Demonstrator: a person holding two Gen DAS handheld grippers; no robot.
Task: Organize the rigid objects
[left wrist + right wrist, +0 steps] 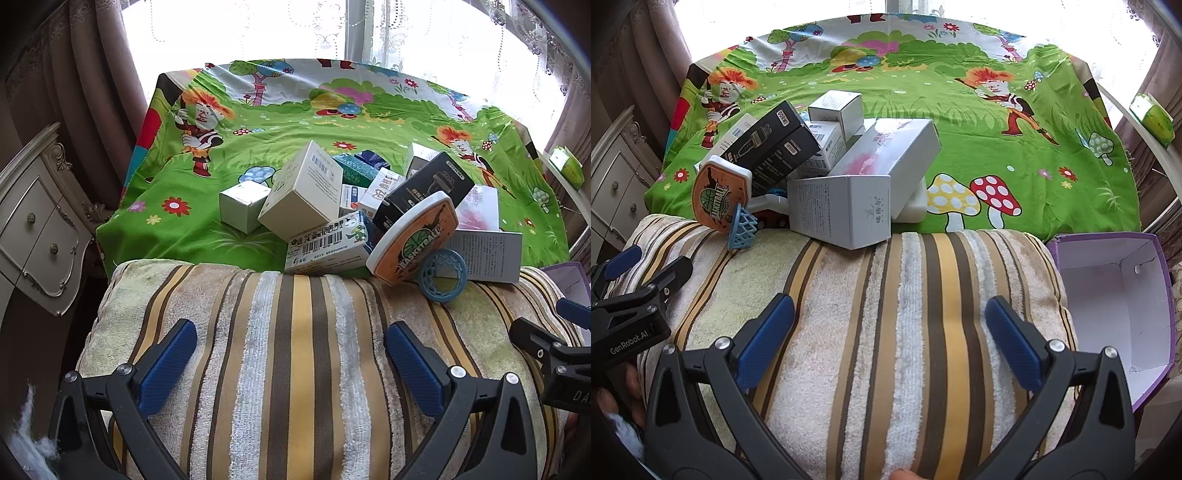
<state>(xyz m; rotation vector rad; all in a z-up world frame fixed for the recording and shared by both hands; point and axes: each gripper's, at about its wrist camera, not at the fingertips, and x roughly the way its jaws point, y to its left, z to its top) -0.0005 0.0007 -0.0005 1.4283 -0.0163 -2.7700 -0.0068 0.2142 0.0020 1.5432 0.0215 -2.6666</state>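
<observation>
1. Both tools hang idle: the left gripper (291, 365) fills the bottom of its own view with its blue pads spread wide and nothing between them, and the right gripper (890, 343) matches it in the lower middle of its view, jaws fully apart and empty.
2. Beneath both lies a striped towel (886, 295), covering the lower half of each frame.
3. Just past the towel's far edge, a jumbled pile of boxes sits at centre-right of the left view and upper left of the right view.
4. Nearest the towel are a grey box (842, 210) overhanging its edge, a toy basketball hoop (417, 243) leaning on its rim, and a barcode box (328, 243).
5. Higher in the pile, a black box (424, 188) and a cream box (303, 192) rest tilted on others.
6. An open purple-edged carton (1115, 306) waits at the right edge of the right view, likely the destination.
7. Everything lies on a green cartoon sheet (997, 147).
8. Risk: the pile is interlocked, so pulling a lower box would likely topple the tilted ones.
9. Risk: the soft towel and sheet give poor footing, so a nudged box may slide instead of letting the pads close on it.
10. Risk: both grippers sit close together, so reaching for the same side could make them collide.
</observation>
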